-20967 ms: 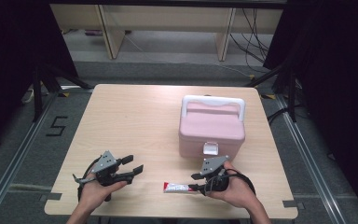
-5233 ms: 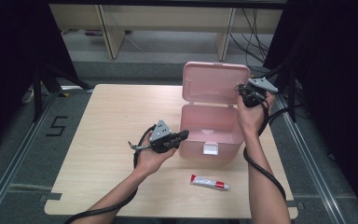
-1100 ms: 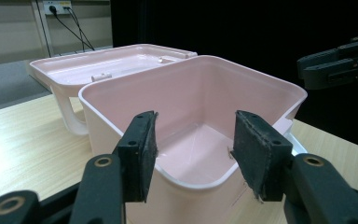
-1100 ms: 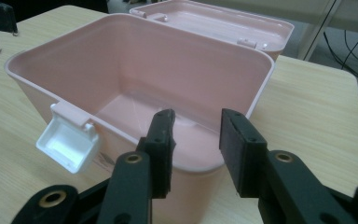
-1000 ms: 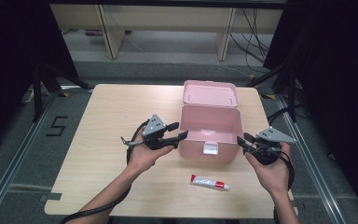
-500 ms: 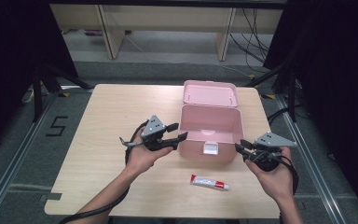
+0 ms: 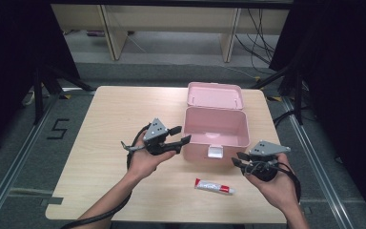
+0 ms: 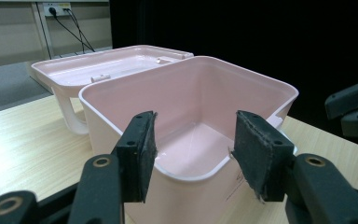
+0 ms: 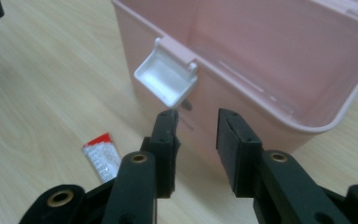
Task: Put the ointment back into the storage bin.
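One pink box (image 7: 215, 128) stands open on the table (image 7: 100, 119), its lid (image 7: 214, 95) folded back behind it and one white latch (image 7: 215, 151) hanging at its front wall. One tube (image 7: 214, 186) lies flat on the table in front of the box, apart from it. Two grippers are present. The left gripper (image 7: 177, 135) hovers at the box's left front corner, jaws apart, grasping nothing. The right gripper (image 7: 237, 159) sits near the box's right front corner; its jaws have just been opening slightly, with nothing between them.

Tongs (image 9: 196, 140) gape before the pink box (image 9: 279, 60) (white latch (image 9: 168, 77) hanging); tube (image 9: 103, 156) left.
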`<state>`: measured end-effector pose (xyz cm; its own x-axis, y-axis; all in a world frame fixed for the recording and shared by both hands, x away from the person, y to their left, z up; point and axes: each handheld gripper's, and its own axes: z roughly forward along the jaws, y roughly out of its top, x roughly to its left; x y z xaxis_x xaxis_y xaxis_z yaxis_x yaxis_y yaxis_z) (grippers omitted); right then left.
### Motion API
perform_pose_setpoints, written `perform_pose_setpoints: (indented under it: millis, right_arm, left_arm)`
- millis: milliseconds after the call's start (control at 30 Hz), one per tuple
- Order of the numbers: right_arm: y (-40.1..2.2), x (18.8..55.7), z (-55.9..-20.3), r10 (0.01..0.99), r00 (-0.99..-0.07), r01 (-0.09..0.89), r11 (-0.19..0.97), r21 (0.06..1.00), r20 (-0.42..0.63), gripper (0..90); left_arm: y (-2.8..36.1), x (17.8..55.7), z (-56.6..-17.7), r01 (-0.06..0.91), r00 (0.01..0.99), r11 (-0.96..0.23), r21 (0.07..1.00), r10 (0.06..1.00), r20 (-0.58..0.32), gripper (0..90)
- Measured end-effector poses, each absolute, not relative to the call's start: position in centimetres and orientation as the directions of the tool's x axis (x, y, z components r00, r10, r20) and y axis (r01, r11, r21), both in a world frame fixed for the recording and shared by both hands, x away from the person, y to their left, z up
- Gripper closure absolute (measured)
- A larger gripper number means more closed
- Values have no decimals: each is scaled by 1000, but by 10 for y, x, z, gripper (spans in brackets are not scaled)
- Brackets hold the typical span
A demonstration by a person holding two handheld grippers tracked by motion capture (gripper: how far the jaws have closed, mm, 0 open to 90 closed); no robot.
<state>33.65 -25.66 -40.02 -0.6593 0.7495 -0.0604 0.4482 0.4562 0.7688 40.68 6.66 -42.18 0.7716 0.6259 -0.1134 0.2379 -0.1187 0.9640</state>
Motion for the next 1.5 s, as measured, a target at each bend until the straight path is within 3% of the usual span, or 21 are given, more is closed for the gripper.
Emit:
perform_pose_setpoints:
  millis: [133, 200, 433, 800, 1433, 1500]
  right_arm:
    - [-254, 339, -405, 709, -701, 440, 509, 740, -71, 684]
    - [-251, 337, -408, 717, -697, 496, 500, 710, -18, 682]
    - [-244, 348, -418, 613, -789, 456, 620, 638, -32, 672]
    - [-228, 356, -431, 508, -861, 465, 751, 468, 41, 656]
    - [-201, 366, -449, 309, -950, 311, 909, 279, 53, 636]
    - [-199, 365, -451, 328, -944, 328, 908, 260, 46, 637]
  left_arm:
    - [67, 407, -422, 239, 773, -124, 963, 625, -111, 478]
    - [66, 408, -423, 234, 778, -114, 965, 617, -116, 478]
    - [66, 407, -422, 241, 775, -123, 963, 622, -115, 478]
    - [66, 408, -422, 239, 776, -128, 963, 621, -110, 478]
    - [66, 408, -423, 243, 774, -128, 962, 623, -112, 478]
    - [66, 408, -424, 244, 773, -129, 961, 624, -113, 478]
